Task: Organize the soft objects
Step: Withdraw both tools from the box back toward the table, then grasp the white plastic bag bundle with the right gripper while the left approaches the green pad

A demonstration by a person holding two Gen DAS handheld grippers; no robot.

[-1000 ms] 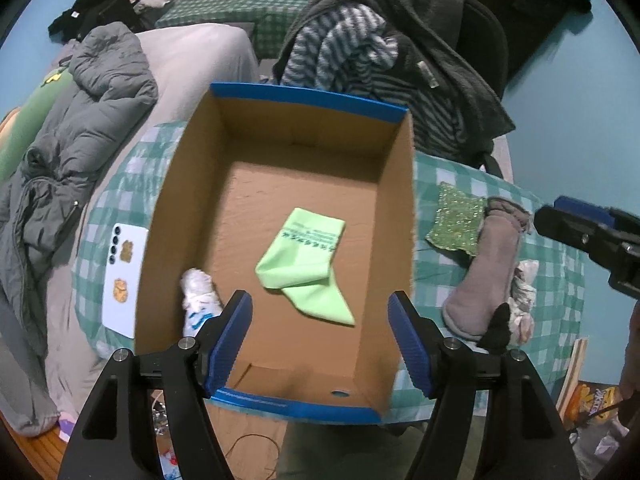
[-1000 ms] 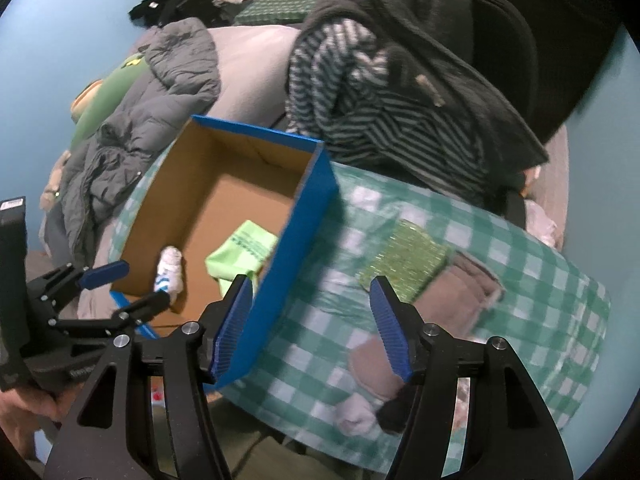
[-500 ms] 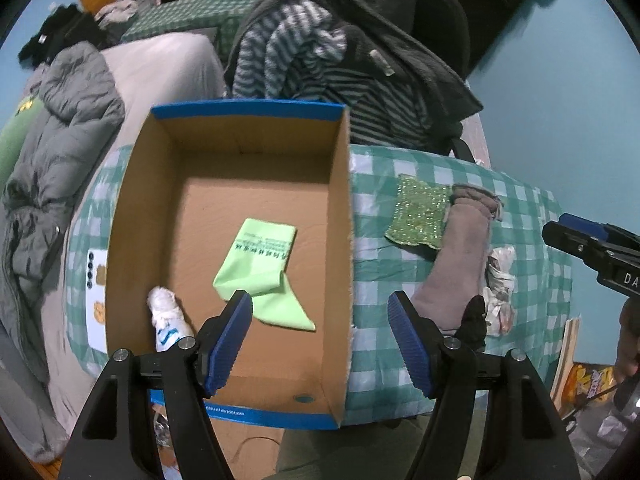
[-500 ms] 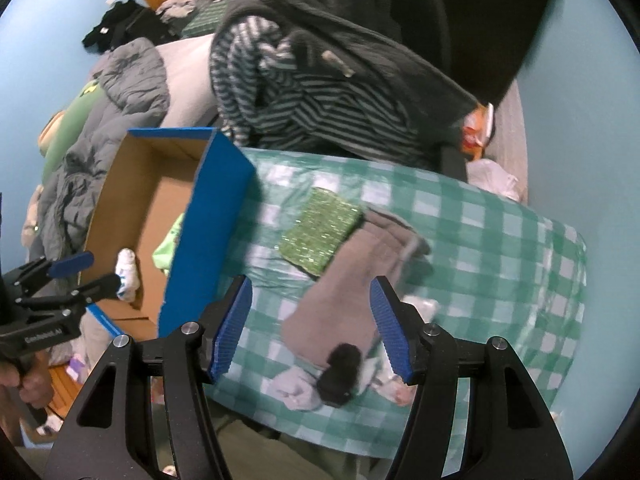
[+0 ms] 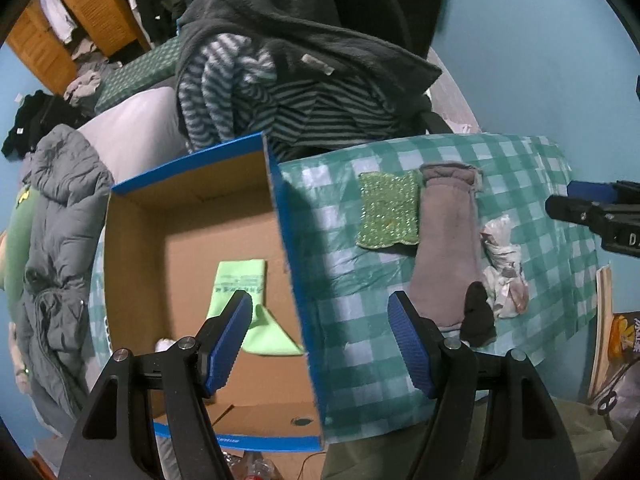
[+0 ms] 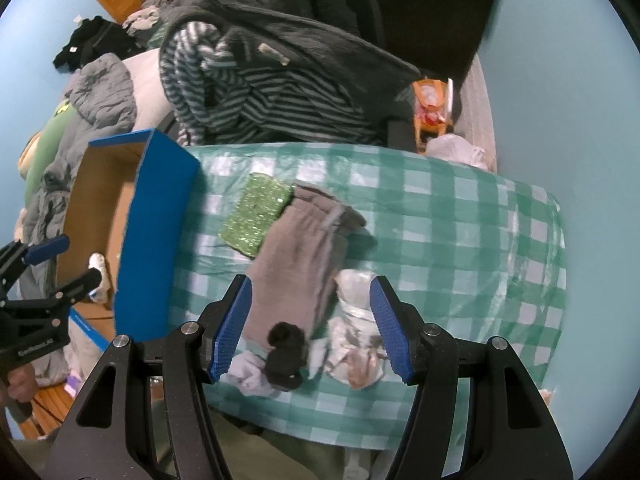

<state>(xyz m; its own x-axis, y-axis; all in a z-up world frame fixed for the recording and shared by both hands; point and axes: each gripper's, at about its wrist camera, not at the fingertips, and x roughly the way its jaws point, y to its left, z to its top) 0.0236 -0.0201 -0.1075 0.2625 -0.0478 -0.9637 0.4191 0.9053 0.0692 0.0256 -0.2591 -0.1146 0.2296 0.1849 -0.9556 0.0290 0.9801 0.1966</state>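
Note:
A blue-edged cardboard box (image 5: 280, 208) (image 6: 160, 216) stands on the green checked table. Inside it lie a light green sock (image 5: 244, 300) and a small white sock (image 5: 164, 345) (image 6: 98, 266). On the cloth beside the box lie a sparkly green cloth (image 5: 386, 210) (image 6: 256, 214), a long grey sock (image 5: 446, 248) (image 6: 300, 256), a small black sock (image 5: 478, 314) (image 6: 286, 350), a patterned white sock (image 5: 504, 268) (image 6: 356, 336) and a pale sock (image 6: 252, 376). My left gripper (image 5: 320, 336) hangs open over the box's right wall. My right gripper (image 6: 310, 322) hangs open above the grey and black socks, empty.
A chair draped with a striped sweater (image 5: 248, 92) (image 6: 248, 92) and a dark fleece stands behind the table. A grey puffer jacket (image 5: 60, 216) lies on a bed to the left. The table's right part (image 6: 480, 240) holds only the checked cloth.
Both grippers have moved to the right. The left one went from over the box's middle to its right wall; the right one went from the box wall to over the socks. Both jaws stayed as wide.

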